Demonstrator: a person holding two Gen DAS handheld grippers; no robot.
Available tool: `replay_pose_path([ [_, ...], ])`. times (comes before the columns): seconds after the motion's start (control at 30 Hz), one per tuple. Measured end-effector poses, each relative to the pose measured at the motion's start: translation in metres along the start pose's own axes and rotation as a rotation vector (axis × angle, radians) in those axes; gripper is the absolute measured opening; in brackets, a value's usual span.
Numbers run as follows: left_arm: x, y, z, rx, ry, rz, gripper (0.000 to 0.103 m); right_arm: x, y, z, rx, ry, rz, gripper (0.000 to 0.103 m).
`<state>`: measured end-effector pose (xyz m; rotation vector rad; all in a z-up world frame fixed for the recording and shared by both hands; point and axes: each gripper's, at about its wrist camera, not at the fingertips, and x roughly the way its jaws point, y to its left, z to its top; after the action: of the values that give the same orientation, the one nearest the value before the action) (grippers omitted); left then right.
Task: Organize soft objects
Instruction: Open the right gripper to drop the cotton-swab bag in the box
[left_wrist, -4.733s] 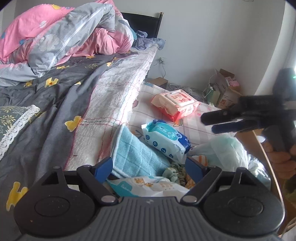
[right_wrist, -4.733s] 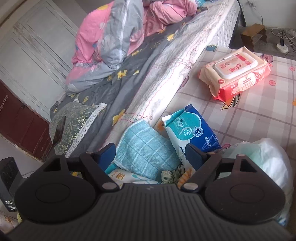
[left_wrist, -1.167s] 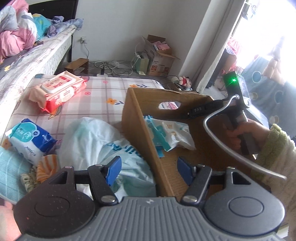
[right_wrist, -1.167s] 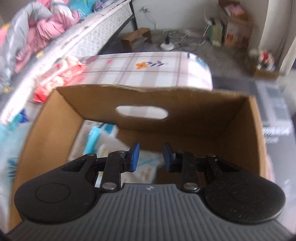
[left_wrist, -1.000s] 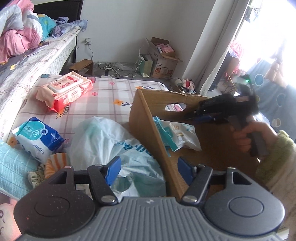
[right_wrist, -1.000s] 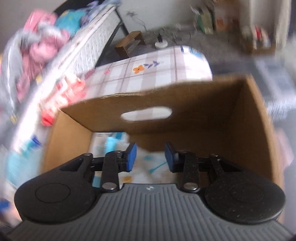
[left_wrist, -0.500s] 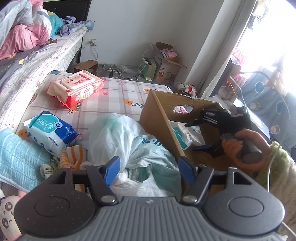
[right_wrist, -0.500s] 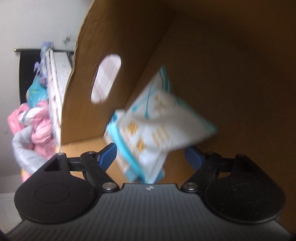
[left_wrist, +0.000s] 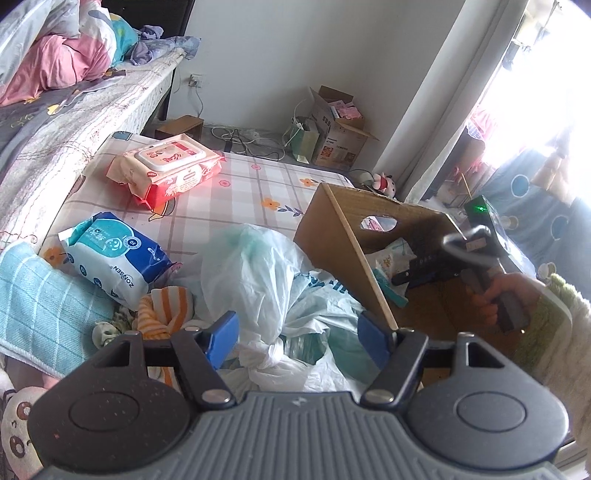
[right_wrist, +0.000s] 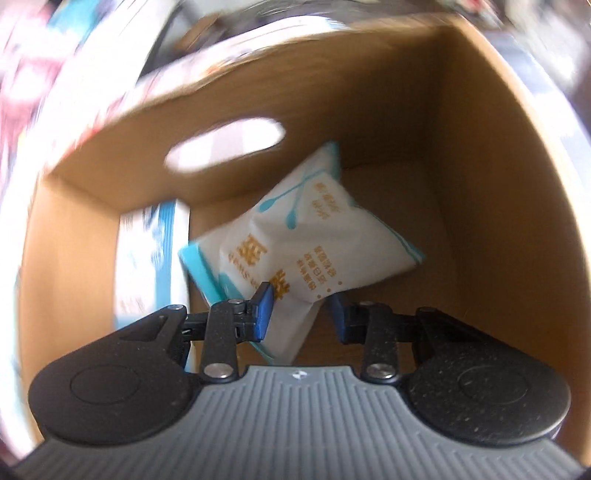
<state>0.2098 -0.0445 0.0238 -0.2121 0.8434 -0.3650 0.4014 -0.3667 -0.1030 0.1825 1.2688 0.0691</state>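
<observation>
A brown cardboard box stands on the checked mat. My right gripper reaches down into this box, and its jaws are closing on the lower corner of a white and teal soft pack. The pads press that corner. A second pack leans on the box's left wall. In the left wrist view a hand holds the right gripper inside the box beside the white pack. My left gripper is open above a knotted white plastic bag, holding nothing.
On the mat lie a red wipes pack, a blue pack, a teal towel and an orange striped cloth. A bed runs along the left. Another carton stands by the wall.
My right gripper sank deeper into the box; its jaws spread wide around the white pack, then narrowed onto its corner. My left gripper shifted left, bringing the plastic bag under it.
</observation>
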Motion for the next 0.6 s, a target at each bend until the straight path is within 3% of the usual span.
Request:
replay_pose_path([
  [0.1,0.0,0.002,0.0,-0.003,0.001,0.008,0.072,0.003,0.026,-0.001,-0.231,0.032,-0.049,0.032],
  [0.2,-0.001,0.004,0.001,-0.01,-0.003,0.01,0.072,0.005,0.028,0.007,-0.257,0.076,-0.054,0.032],
  [0.27,-0.001,0.005,0.001,-0.01,-0.005,0.013,0.072,0.003,0.022,0.016,-0.178,0.096,-0.042,0.038],
  [0.3,-0.001,0.005,0.0,-0.011,-0.003,0.014,0.072,0.004,0.014,0.024,-0.115,0.098,-0.027,0.054],
  [0.33,0.0,0.006,0.001,-0.012,0.0,0.014,0.072,0.003,0.006,0.032,-0.03,0.098,-0.002,0.077],
  [0.4,0.001,0.006,0.001,-0.011,0.003,0.013,0.072,0.001,-0.005,0.036,0.137,0.076,0.069,0.095],
  [0.5,0.002,0.005,0.0,-0.01,0.007,0.011,0.073,0.003,-0.013,0.041,0.36,0.056,0.153,0.097],
  [0.6,0.002,0.005,0.0,-0.013,0.01,0.006,0.073,0.014,-0.013,0.045,0.478,0.027,0.108,0.101],
])
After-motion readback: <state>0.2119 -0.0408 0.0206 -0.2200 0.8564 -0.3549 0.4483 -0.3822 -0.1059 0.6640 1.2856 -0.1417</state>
